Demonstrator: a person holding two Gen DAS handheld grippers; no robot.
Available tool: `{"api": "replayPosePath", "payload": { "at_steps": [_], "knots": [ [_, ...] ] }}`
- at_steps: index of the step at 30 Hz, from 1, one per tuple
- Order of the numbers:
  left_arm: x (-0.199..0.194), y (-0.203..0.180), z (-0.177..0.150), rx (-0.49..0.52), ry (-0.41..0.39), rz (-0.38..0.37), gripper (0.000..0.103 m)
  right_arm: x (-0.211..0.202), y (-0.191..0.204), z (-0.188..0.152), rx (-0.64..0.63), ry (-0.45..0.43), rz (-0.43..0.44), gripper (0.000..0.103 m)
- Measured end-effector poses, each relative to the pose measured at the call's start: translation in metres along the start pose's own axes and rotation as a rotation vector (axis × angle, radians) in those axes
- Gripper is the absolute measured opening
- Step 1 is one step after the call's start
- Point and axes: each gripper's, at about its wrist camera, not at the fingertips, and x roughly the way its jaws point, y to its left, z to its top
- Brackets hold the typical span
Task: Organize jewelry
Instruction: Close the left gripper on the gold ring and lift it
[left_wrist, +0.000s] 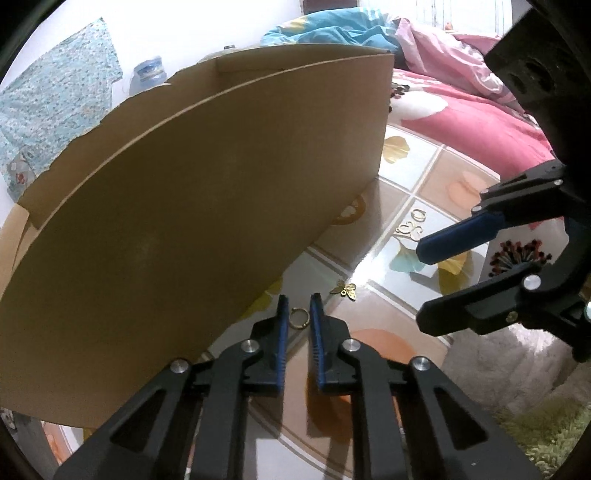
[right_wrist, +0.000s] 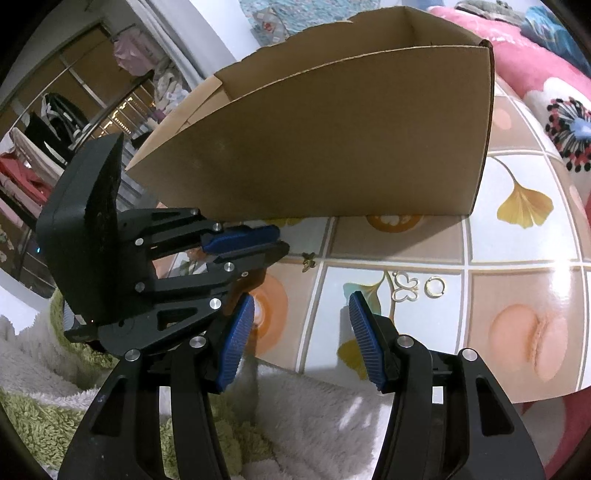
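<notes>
A small gold ring (left_wrist: 298, 318) lies on the patterned tabletop between the fingertips of my left gripper (left_wrist: 298, 308), whose jaws are narrowly apart around it without clearly gripping. A gold butterfly charm (left_wrist: 345, 290) lies just beyond; it also shows in the right wrist view (right_wrist: 307, 260). Farther right lie a butterfly-outline piece (left_wrist: 407, 229) (right_wrist: 404, 285) and a gold ring (left_wrist: 418, 213) (right_wrist: 434, 285). My right gripper (right_wrist: 301, 310) is open and empty, a short way before those two pieces. It shows in the left wrist view (left_wrist: 419, 280).
A tall open cardboard box (left_wrist: 207, 177) (right_wrist: 332, 147) stands on the glossy tiled tabletop (right_wrist: 517, 280), just behind the jewelry. A shaggy green and white rug (right_wrist: 314, 417) lies below the table edge. Pink bedding (left_wrist: 461, 110) lies behind.
</notes>
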Motion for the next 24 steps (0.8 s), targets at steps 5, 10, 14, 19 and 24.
{"api": "replayPosePath", "payload": {
  "at_steps": [5, 10, 14, 19, 24],
  "knots": [
    [-0.001, 0.001, -0.001, -0.022, -0.004, -0.002, 0.01, 0.0, -0.001, 0.001, 0.001, -0.001, 0.003, 0.052],
    [-0.005, 0.005, -0.005, -0.064, -0.008, -0.002, 0.009, 0.0, 0.0, 0.002, -0.003, -0.001, 0.001, 0.052],
    [-0.01, 0.013, -0.01, -0.117, -0.013, -0.008, 0.009, -0.002, 0.001, 0.002, -0.008, -0.005, 0.0, 0.052],
    [-0.019, 0.02, -0.015, -0.169, -0.027, -0.002, 0.009, -0.003, 0.007, 0.003, -0.035, -0.018, -0.021, 0.045],
    [-0.025, 0.027, -0.019, -0.215, -0.037, 0.001, 0.009, 0.004, 0.019, 0.004, -0.096, -0.031, -0.07, 0.035]
  ]
}}
